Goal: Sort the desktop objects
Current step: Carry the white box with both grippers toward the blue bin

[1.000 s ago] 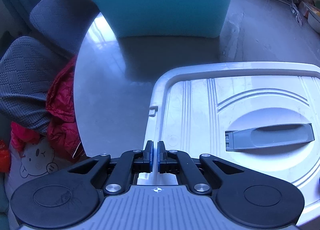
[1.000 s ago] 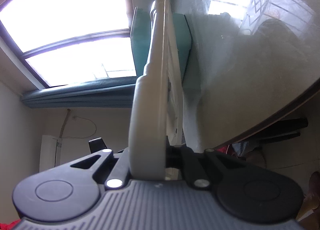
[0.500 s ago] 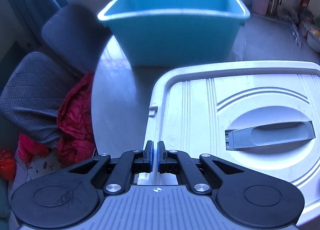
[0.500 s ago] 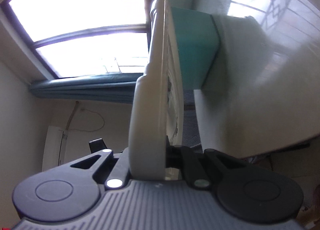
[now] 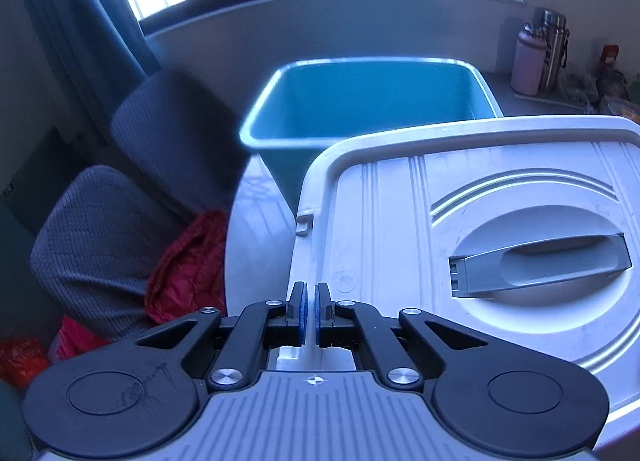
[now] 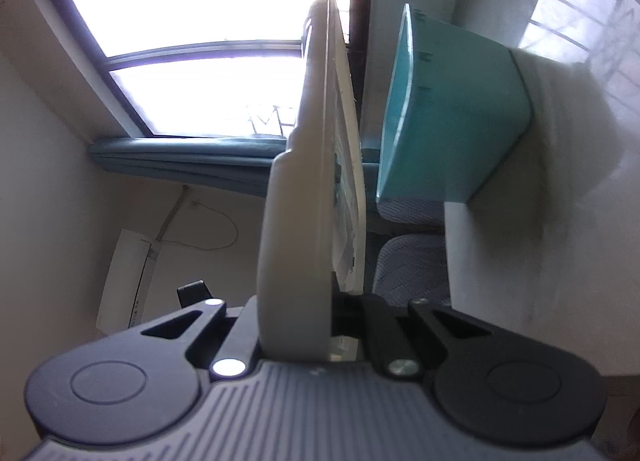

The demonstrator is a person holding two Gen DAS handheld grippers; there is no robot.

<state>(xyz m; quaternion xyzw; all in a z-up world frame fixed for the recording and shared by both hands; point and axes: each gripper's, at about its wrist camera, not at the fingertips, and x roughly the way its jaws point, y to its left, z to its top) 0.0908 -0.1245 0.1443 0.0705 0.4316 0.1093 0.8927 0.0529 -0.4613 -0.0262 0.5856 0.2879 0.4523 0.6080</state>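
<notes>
A white plastic lid (image 5: 400,229) with a grey handle (image 5: 540,265) fills the right of the left wrist view, held up above the table. My left gripper (image 5: 310,297) is shut on the lid's near left rim. In the right wrist view the lid (image 6: 300,201) shows edge-on, and my right gripper (image 6: 334,313) is shut on its rim, fingertips hidden behind it. An open teal bin (image 5: 368,101) stands on the pale table (image 5: 256,229) beyond the lid; what it holds cannot be seen. The right wrist view has the bin (image 6: 452,121) right of the lid.
Grey fabric chairs (image 5: 120,229) stand left of the table with a red jacket (image 5: 188,261) draped between them. A pink bottle (image 5: 528,61) and a steel flask (image 5: 554,45) stand at the back right among small clutter. A window and dark curtain (image 5: 80,21) lie behind.
Both grippers have risen with the lid held between them. The teal bin has dropped lower in the left view, its open top and the window now showing.
</notes>
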